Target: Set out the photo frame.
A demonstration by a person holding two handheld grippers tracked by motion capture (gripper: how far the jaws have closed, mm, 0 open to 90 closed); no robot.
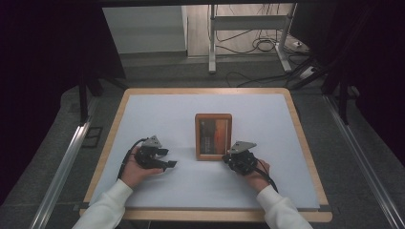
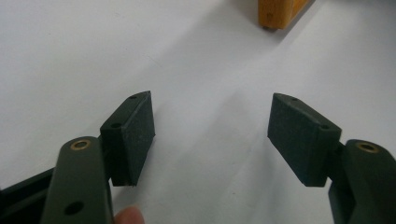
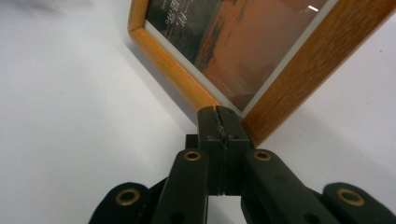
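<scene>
At mid-table on the white mat: wooden picture frame, lying flat. Right gripper clenched, jaws pressed together, tips at the frame's near corner. Left gripper released, jaws wide apart, well left of the frame.

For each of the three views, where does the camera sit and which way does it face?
High view: above the person's side, facing forward and down on the table; both sleeves and hands show.
Left gripper view: on the left gripper, facing bare table; fingers apart.
Right gripper view: on the right gripper, fingers shut at the frame corner.
All three show the frame.
</scene>
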